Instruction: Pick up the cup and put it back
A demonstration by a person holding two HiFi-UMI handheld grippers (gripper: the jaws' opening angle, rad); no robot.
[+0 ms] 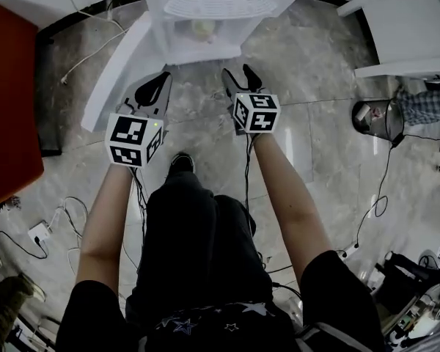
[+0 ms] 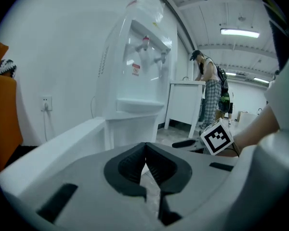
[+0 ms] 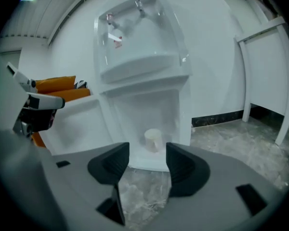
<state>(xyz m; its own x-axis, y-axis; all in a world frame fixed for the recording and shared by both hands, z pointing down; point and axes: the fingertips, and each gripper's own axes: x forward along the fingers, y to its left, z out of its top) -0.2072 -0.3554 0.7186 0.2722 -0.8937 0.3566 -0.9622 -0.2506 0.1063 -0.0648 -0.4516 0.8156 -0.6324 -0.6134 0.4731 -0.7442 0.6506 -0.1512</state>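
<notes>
White cup (image 3: pixel 153 139) — in water dispenser (image 3: pixel 149 88) lower recess, untouched | left claw (image 2: pixel 145 148) closed, empty | right claw (image 3: pixel 148 160) open — empty, facing cup

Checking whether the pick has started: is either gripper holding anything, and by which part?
Nothing is held. The left gripper is shut and empty; the right gripper is open, the cup untouched beyond it in the water dispenser.
</notes>
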